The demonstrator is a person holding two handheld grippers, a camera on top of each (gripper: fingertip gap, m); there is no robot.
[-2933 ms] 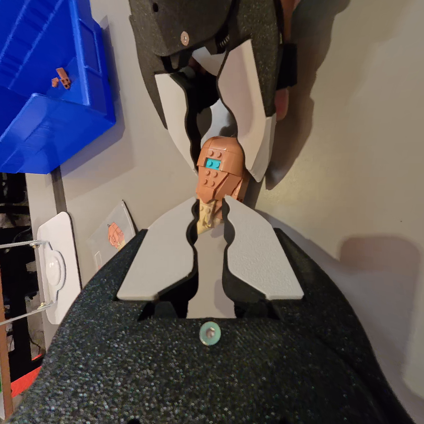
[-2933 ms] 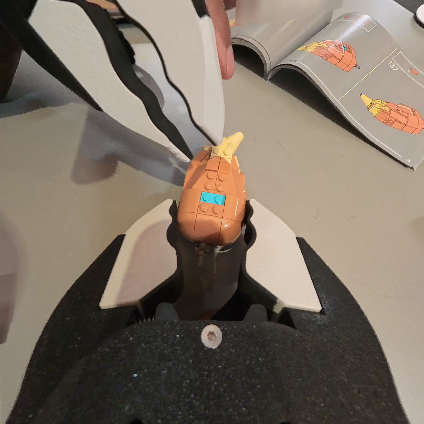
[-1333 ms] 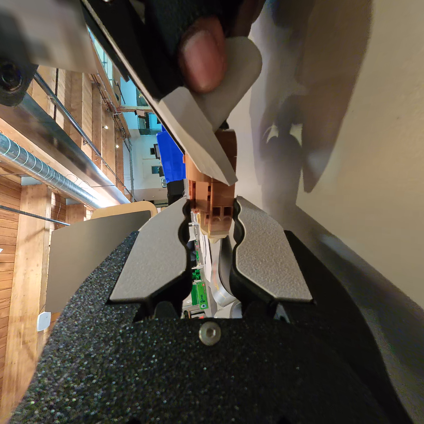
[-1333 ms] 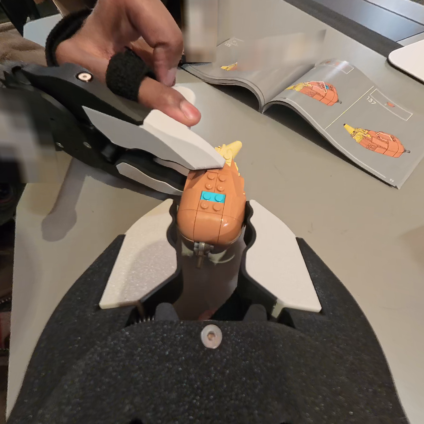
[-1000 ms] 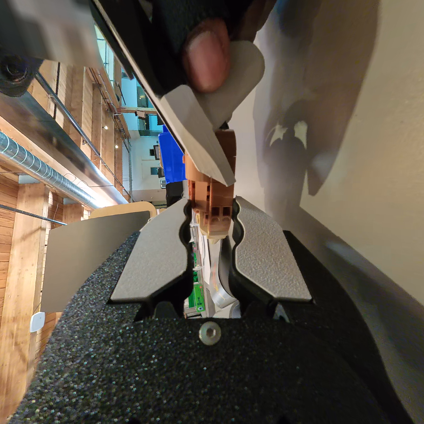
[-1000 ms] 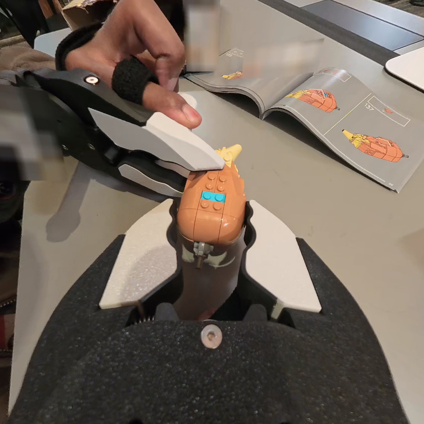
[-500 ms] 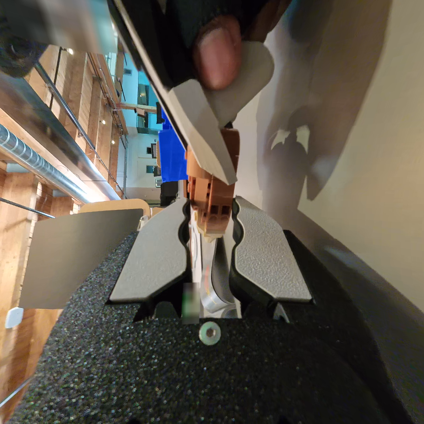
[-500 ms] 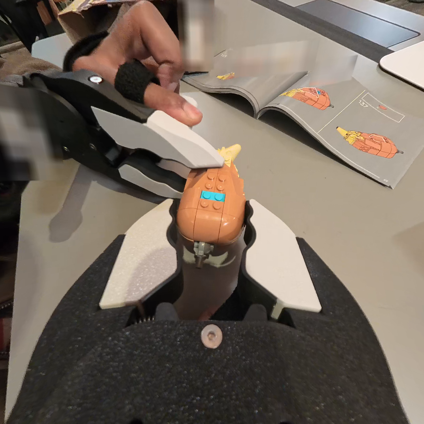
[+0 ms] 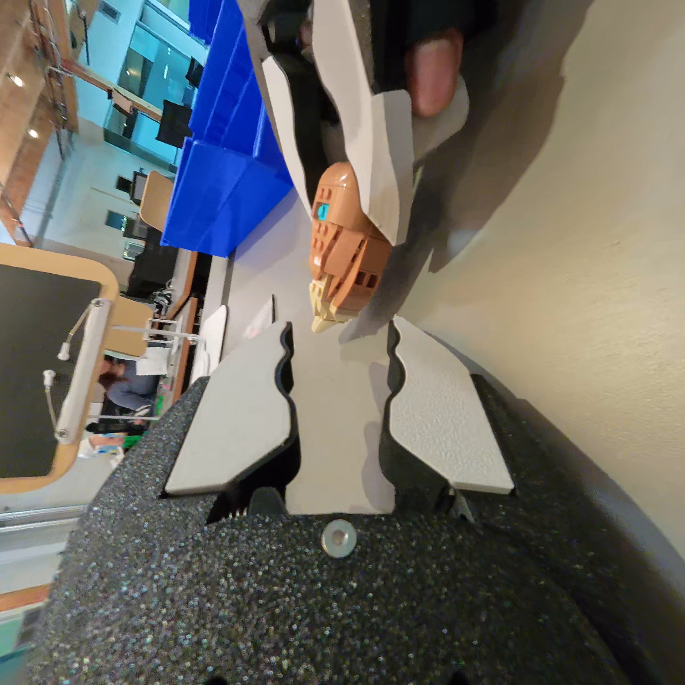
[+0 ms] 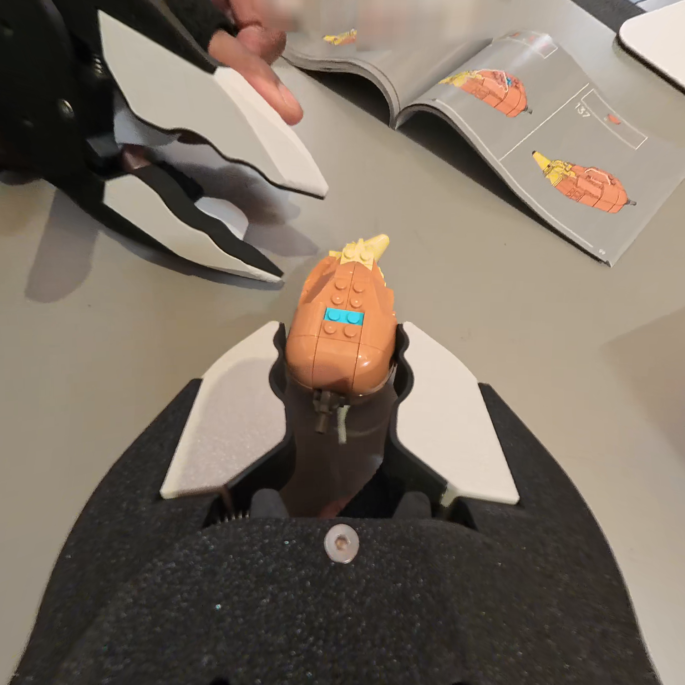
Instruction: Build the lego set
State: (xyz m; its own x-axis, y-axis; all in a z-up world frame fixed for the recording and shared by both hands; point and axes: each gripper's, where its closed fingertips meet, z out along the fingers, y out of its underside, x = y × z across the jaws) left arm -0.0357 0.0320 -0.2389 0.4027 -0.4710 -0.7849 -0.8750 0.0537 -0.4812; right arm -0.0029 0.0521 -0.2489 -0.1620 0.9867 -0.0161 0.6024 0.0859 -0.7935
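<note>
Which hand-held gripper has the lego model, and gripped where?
Right hand-held gripper clamps the orange lego model by the sides of its rounded rear end. Left hand-held gripper is open, holding nothing.

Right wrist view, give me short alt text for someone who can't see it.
The right tongs grip an orange brick model with a teal tile above a grey table. The left tongs hover open nearby, beside an open instruction booklet.

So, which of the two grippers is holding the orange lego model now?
The right gripper: its two fingers are shut on the orange lego model. The left gripper is open, empty and apart from the model.
</note>
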